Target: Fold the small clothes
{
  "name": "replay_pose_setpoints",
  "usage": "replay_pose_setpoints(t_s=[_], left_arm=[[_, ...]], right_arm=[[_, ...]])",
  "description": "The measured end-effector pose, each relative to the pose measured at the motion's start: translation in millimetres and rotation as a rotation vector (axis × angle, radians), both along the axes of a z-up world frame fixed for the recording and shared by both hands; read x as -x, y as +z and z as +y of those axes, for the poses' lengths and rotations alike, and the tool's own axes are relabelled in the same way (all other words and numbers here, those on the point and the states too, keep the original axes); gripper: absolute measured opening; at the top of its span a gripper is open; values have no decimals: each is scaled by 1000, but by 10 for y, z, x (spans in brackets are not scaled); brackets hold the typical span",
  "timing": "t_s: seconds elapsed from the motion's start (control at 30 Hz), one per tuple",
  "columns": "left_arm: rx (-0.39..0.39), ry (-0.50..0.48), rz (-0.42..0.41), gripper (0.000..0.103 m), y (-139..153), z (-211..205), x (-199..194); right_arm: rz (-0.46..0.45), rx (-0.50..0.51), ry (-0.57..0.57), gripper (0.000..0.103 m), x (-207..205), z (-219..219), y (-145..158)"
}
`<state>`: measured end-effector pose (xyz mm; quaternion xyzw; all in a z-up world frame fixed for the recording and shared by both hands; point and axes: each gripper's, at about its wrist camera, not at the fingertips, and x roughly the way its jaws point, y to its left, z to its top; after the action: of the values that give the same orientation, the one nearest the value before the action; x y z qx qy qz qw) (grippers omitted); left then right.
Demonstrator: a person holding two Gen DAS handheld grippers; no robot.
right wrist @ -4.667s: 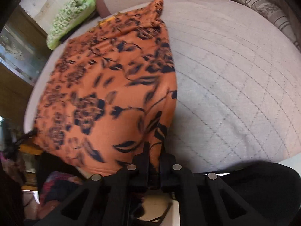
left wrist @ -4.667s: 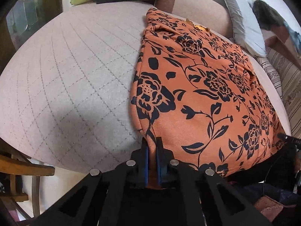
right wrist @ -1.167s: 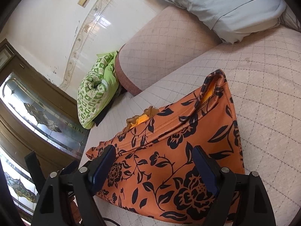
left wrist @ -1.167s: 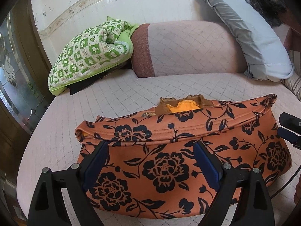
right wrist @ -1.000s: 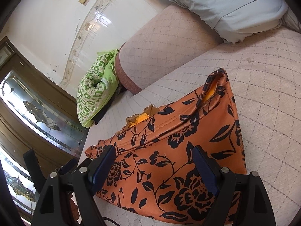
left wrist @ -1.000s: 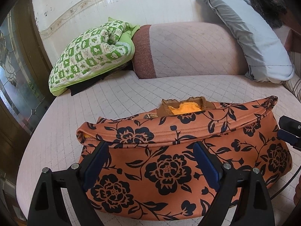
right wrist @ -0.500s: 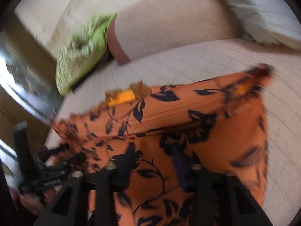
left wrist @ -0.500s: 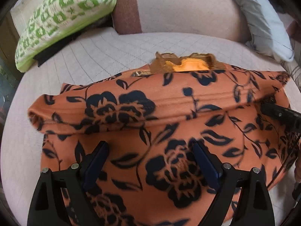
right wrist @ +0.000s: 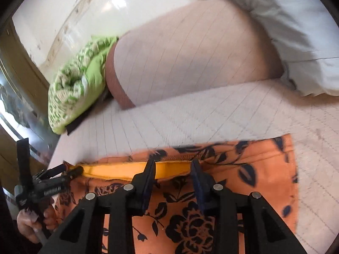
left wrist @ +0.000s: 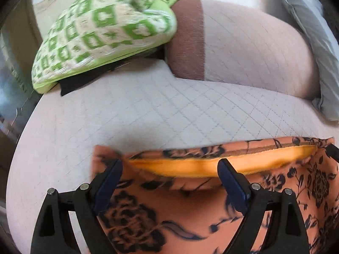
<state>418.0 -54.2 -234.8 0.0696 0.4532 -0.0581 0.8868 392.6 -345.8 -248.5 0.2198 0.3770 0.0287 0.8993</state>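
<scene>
An orange garment with black flowers [left wrist: 169,216] lies folded on the quilted bed, its far hem showing a yellow-orange inner lining [left wrist: 211,165]. It also shows in the right wrist view [right wrist: 243,180]. My left gripper [left wrist: 169,169] is open, its jaws wide apart over the garment's far edge, holding nothing. My right gripper [right wrist: 172,167] is open with a narrower gap, above the same hem and its yellow lining [right wrist: 118,172]. The left gripper also shows at the garment's left corner in the right wrist view [right wrist: 70,172].
A green-and-white checked cushion [left wrist: 101,31] and a pink bolster [left wrist: 243,44] lie at the back of the quilted bed [left wrist: 148,110]. A grey pillow [left wrist: 313,38] lies at the back right. The bed edge curves away at the left, beside a glass door [right wrist: 12,105].
Both grippers have moved forward and dipped over the garment. The garment's far hem now lies flatter with more yellow lining showing. My right jaws have narrowed.
</scene>
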Motion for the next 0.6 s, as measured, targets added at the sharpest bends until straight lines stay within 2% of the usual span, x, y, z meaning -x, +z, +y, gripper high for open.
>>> replay_pose_setpoints(t_s=[0.1, 0.2, 0.3, 0.37, 0.43, 0.53, 0.6], left_arm=[[-58, 0, 19, 91, -73, 228, 247], [-149, 29, -2, 91, -171, 466, 506], [-171, 74, 49, 91, -288, 591, 452], [-162, 99, 35, 91, -280, 558, 331], [-198, 104, 33, 91, -283, 500, 166], [-220, 114, 50, 92, -309, 485, -90], [-193, 149, 50, 92, -229, 566, -75]], right_arm=[[4, 20, 21, 37, 219, -26, 17], [33, 33, 45, 37, 434, -11, 4], [23, 45, 54, 37, 494, 45, 17], [78, 2, 68, 38, 249, 132, -10], [144, -61, 129, 38, -66, 317, -104], [273, -42, 115, 39, -588, 553, -331], [222, -3, 63, 39, -747, 611, -295]])
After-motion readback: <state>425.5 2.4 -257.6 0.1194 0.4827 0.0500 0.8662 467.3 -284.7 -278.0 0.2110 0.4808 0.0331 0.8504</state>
